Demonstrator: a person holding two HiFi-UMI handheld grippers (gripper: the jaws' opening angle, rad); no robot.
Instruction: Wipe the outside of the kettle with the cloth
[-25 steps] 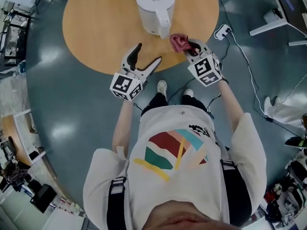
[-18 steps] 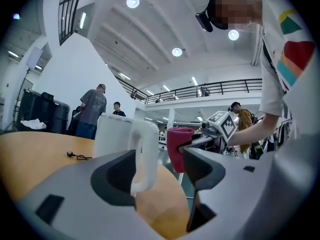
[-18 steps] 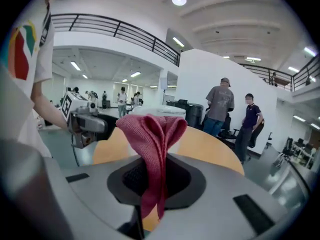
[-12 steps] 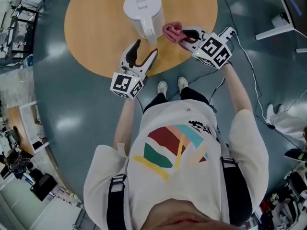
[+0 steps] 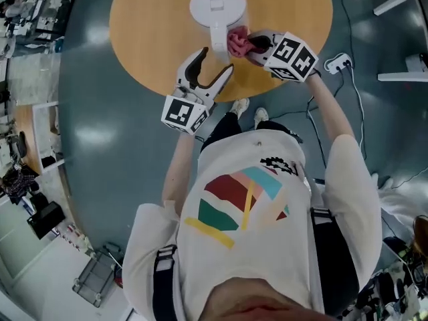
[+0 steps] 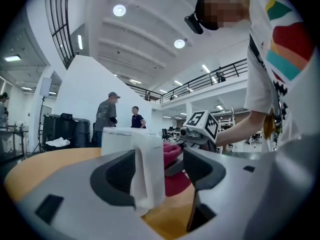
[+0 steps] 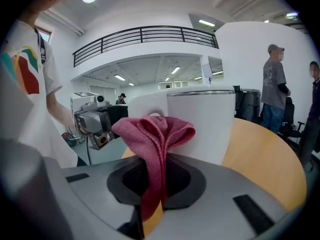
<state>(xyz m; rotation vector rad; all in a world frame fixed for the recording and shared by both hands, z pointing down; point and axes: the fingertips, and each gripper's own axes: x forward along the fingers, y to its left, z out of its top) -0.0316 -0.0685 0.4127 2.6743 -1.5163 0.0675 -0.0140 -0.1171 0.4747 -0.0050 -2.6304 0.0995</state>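
The white kettle (image 5: 215, 5) stands on the round wooden table (image 5: 147, 39), its handle (image 5: 219, 40) turned toward the person. The right gripper (image 5: 254, 44) has its jaws clamped on the pink cloth (image 5: 237, 42) — the bunched end lies against the kettle's side, just beside the handle. The left gripper (image 5: 215, 62) holds its jaws apart with the handle between them (a gap shows at the right pad; whether the other pad touches it I cannot tell).
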